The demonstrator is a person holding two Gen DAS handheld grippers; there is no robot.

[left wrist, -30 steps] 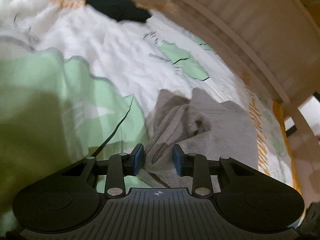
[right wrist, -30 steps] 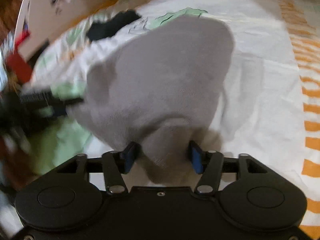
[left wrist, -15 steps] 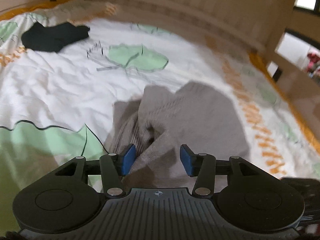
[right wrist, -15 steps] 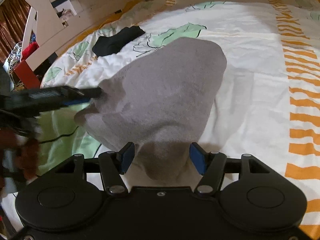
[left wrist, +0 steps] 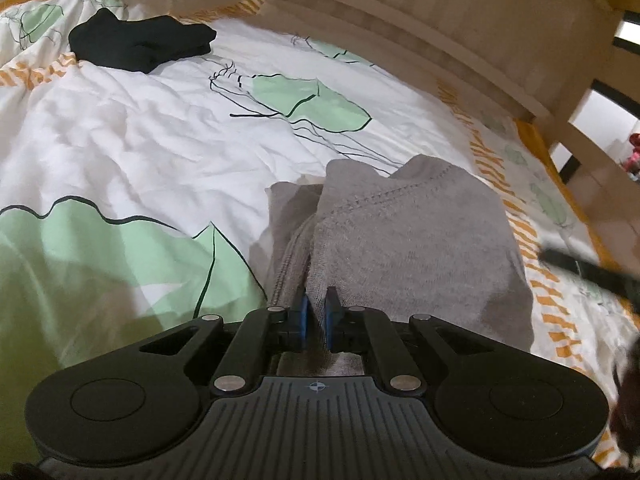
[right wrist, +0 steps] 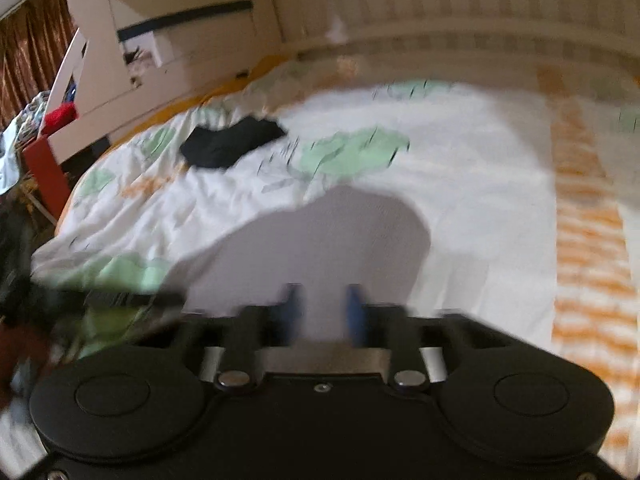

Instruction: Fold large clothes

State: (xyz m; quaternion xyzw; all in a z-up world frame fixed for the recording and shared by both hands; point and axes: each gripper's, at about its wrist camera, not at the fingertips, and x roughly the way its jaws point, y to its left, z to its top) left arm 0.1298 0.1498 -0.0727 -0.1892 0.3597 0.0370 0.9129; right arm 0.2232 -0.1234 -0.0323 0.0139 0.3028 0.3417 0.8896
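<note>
On the bed, a white bedspread [left wrist: 152,152] with green leaf shapes and orange stripes is lying rumpled, and a black folded garment [left wrist: 140,44] is sitting at its far left, well apart from everything else. Nearer the middle, the left tool [left wrist: 316,312] is clamping a ribbed edge of the grey garment [left wrist: 408,240], its blue pads pressing on the cloth with barely a gap. The grey garment is lying bunched on the bedspread, spreading to the right from that pinch. In the blurred right wrist view, the right tool [right wrist: 324,312] is closing its jaws with the grey garment [right wrist: 332,236] between them; whether the pads are already pressing is not clear. A pale wooden bed frame [left wrist: 460,40] is curving along the far right
</note>
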